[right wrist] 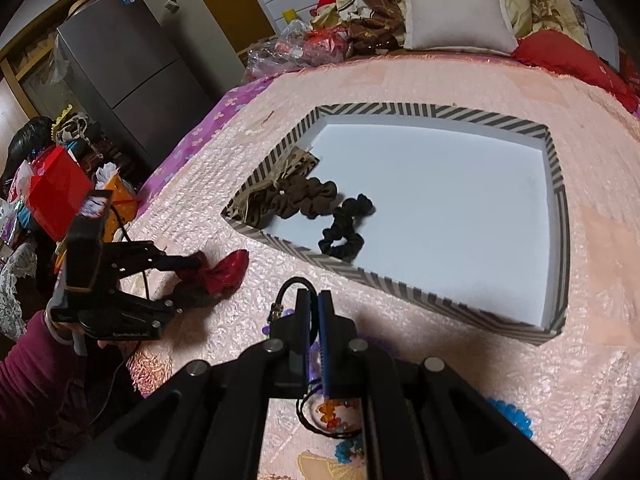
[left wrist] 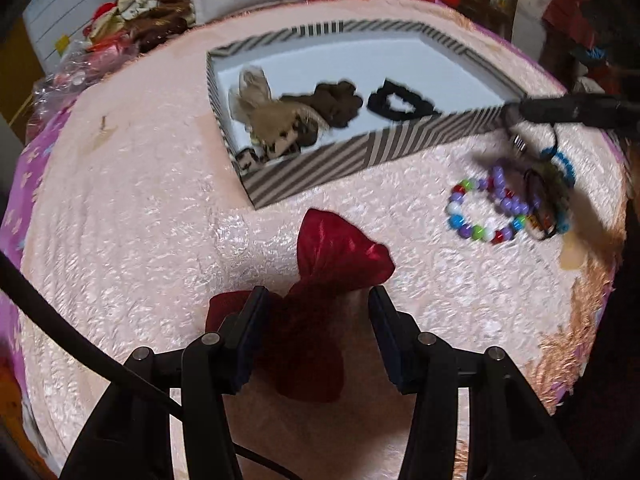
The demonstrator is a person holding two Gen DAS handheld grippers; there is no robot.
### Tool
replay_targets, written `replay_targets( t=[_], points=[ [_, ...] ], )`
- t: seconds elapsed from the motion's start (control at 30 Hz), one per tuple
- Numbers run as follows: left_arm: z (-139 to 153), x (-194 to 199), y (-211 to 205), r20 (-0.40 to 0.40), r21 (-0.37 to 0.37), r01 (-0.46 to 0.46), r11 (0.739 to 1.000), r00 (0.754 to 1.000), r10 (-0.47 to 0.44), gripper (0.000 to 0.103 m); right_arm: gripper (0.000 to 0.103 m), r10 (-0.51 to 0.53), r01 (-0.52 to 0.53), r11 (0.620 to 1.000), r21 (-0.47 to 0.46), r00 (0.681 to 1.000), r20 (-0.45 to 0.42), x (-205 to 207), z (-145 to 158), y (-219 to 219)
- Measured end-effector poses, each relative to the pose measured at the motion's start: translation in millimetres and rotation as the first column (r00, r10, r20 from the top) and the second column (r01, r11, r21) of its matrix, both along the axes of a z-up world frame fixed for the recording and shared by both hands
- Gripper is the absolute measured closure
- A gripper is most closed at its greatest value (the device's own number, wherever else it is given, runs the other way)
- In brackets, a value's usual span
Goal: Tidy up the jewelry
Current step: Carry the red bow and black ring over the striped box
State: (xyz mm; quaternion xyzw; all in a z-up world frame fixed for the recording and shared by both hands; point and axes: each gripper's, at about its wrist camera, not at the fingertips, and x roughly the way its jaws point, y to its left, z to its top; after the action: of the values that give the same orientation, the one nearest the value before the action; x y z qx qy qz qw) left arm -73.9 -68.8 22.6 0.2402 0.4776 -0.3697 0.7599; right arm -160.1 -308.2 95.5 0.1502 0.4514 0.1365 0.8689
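Red satin caught the light as the left gripper (left wrist: 316, 300) hung over a bow (left wrist: 320, 280) on the pink quilt (left wrist: 140, 220), jaws roughly half open and straddling its knotted middle without pinching it. The bow's long axis ran slantwise between the fingers, one lobe ahead toward the box (left wrist: 360, 148), the other back under the jaws. To the right, the right gripper (right wrist: 314, 304) was shut on a thin black cord (right wrist: 286, 292) lifted from a heap of bead bracelets (left wrist: 500, 208) near the box's striped wall. Three scrunchies lay inside already: tan (left wrist: 272, 120), brown (left wrist: 332, 102) and black (left wrist: 400, 104). The left hand stood nearer the bow. Pillows (right wrist: 456, 16) and a grey fridge (right wrist: 132, 68) crowded the room behind.
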Motion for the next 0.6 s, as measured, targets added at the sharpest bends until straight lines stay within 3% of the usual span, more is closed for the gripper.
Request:
replay_targets(
  t=[0.07,0.13,0.17,0.27,0.6],
  points=[
    [-1.4,1.5,2.1,0.009,-0.021,-0.013,1.0,1.0,0.013,0.07,0.099,-0.004,0.004,1.0,0.001,1.0,0.006,1.7,1.3,-0.1],
    [0.5,1.7,4.5,0.039,-0.028,-0.065,0.998,0.997,0.066,0.094,0.099,-0.007,0.007,1.0,0.002,1.0,0.012,1.6,2.8,-0.4],
    [0.4,0.1,5.2,0.044,-0.037,-0.089,0.995,0.995,0.091,0.097,0.099,-0.012,0.012,1.0,0.004,1.0,0.013,1.2,3.2,-0.9],
    [5.2,-6.7,10.1,0.037,-0.084,-0.166,0.982,0.985,0.17,0.099,0.099,-0.015,0.015,1.0,0.012,1.0,0.016,-0.4,4.9,-1.6],
    [49.7,-26.0,-9.3,0.132,-0.118,-0.237,0.964,0.959,0.252,0.099,0.099,-0.037,0.037,0.999,-0.003,0.999,0.039,-5.3,15.4,-5.9]
  ],
)
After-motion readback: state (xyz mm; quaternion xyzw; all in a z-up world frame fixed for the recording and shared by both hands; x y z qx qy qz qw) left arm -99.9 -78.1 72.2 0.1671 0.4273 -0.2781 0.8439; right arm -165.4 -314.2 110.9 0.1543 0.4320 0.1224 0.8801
